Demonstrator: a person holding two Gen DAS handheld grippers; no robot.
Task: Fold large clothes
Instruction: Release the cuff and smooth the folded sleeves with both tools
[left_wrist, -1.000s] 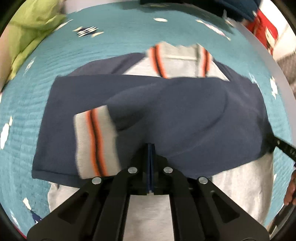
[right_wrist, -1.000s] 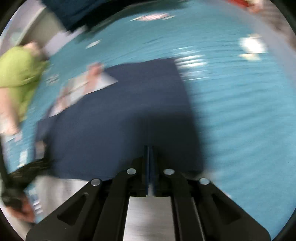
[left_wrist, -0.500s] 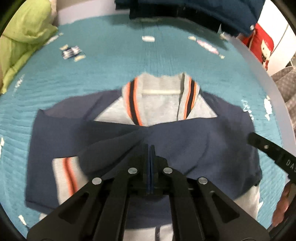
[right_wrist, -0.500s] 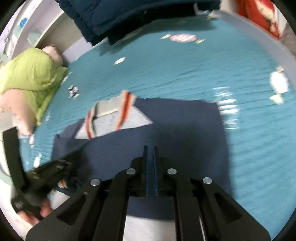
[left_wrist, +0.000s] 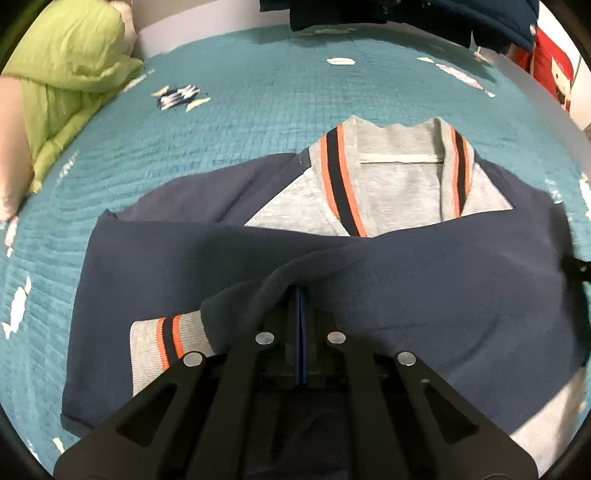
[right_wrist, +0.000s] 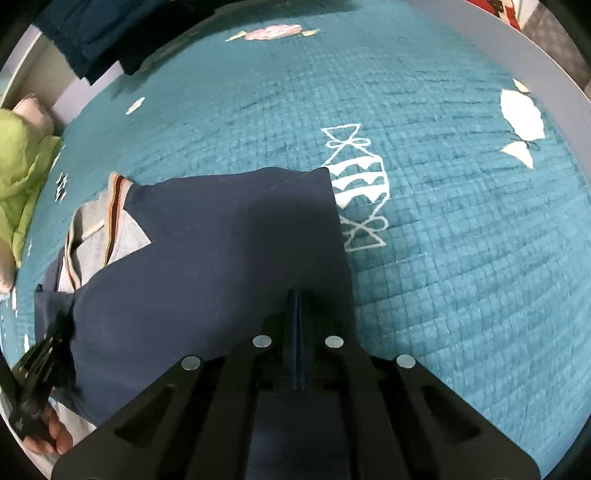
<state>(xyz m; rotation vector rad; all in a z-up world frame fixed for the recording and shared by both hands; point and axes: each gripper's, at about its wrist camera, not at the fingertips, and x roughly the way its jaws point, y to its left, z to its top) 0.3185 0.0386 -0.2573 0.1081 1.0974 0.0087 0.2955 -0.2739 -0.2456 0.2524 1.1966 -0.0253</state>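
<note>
Left wrist view: my left gripper (left_wrist: 300, 295), jaws closed, pinches the navy sleeve (left_wrist: 266, 284) at lower center; the jacket (left_wrist: 388, 280) spreads mid-frame on the teal quilt (left_wrist: 258, 110). My right gripper (right_wrist: 297, 295) is closed over the jacket's right edge.

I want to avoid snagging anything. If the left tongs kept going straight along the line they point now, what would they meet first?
Most likely the navy sleeve, whose raised fold lies right at the tips of the left tongs; depth is hard to judge.
</note>
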